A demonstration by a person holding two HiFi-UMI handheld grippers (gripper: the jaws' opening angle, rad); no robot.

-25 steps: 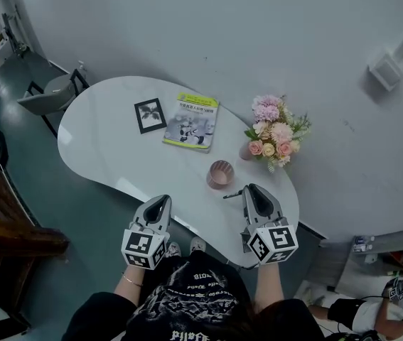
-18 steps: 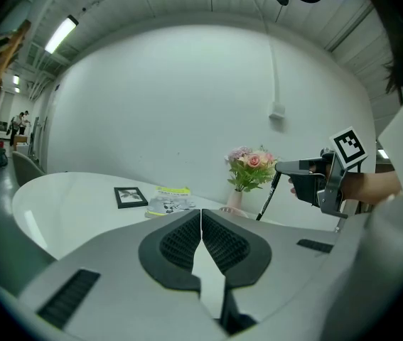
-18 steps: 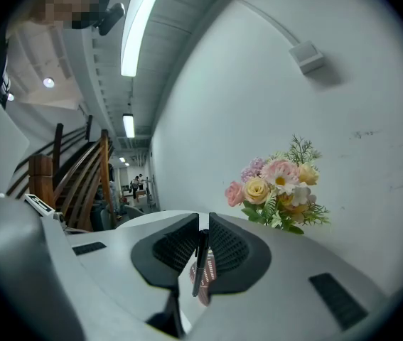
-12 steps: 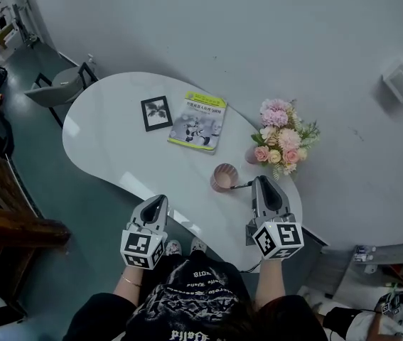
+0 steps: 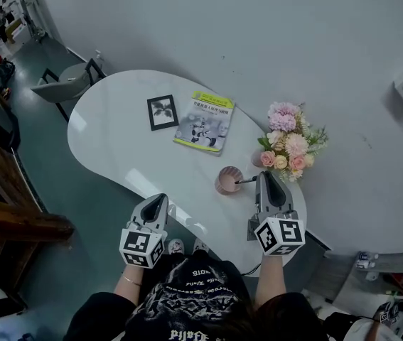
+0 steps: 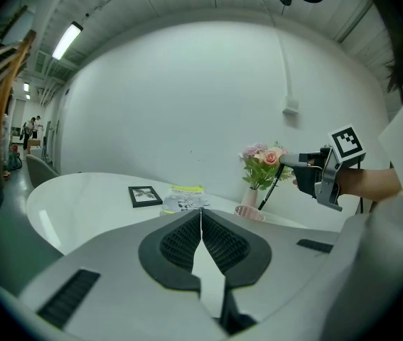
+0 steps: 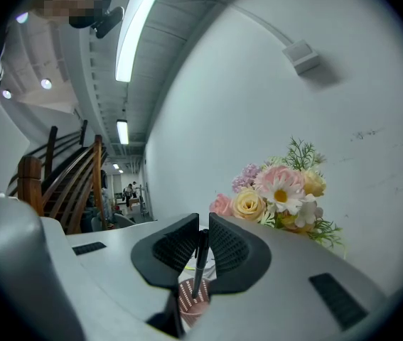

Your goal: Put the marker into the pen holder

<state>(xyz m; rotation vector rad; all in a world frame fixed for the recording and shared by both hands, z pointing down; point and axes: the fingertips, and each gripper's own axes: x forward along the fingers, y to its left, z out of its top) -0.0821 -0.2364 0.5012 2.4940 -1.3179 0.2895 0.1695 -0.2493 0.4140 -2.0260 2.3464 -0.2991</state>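
At lower left of the head view, my left gripper [image 5: 157, 206] hangs idle off the near edge of the white table [image 5: 116, 148], its jaws pressed together on nothing. Farther up the tabletop lie a framed picture [image 5: 162, 111] and a booklet [image 5: 204, 121], well apart from the work. Right of centre stands the ribbed pink pen holder [image 5: 228, 180]. Just over its right rim hangs the tip of the black marker [image 5: 244, 182], clamped between the jaws of my right gripper [image 5: 266, 185], which reaches in from lower right. A bouquet [image 5: 290, 141] stands just beyond. In the right gripper view the marker runs down between the pads, with the holder's mouth showing below its tip. The marker slants, so the job now, as I judge it, is to carry the tip over the middle of the opening and bring the barrel nearer upright. Then I lower it well inside and only then part the jaws. Letting go early risks striking the rim or toppling the holder.
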